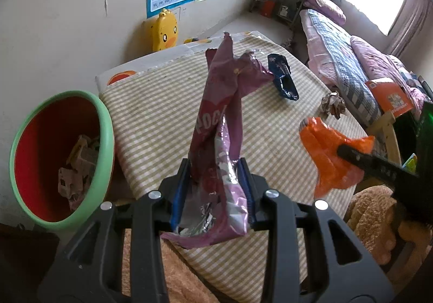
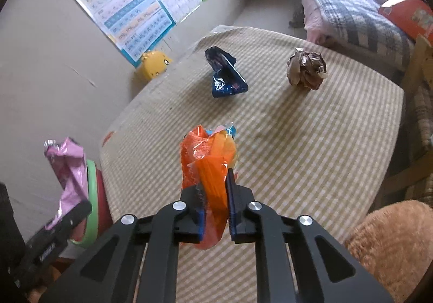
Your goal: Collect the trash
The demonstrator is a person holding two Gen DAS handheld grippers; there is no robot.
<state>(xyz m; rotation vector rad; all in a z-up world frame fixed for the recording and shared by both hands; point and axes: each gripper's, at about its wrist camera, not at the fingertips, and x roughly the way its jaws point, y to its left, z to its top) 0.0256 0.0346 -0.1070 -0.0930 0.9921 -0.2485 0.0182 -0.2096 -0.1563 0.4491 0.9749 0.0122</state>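
My left gripper [image 1: 215, 165] is shut on a long purple snack wrapper [image 1: 219, 102] and holds it above the checked tablecloth [image 1: 162, 102]. My right gripper [image 2: 215, 175] is shut on an orange plastic wrapper [image 2: 208, 156], lifted over the table; it also shows in the left wrist view [image 1: 327, 151]. A red bin with a green rim [image 1: 54, 156] holding some trash stands left of the table. A dark blue wrapper [image 2: 224, 75] and a crumpled brown paper ball [image 2: 305, 67] lie on the far part of the table.
A yellow duck-shaped toy [image 1: 162, 31] leans on the wall behind the table. A bed [image 1: 351, 59] with an orange box [image 1: 389, 97] is at the right. A tan plush toy [image 2: 392, 243] sits at the table's near right corner.
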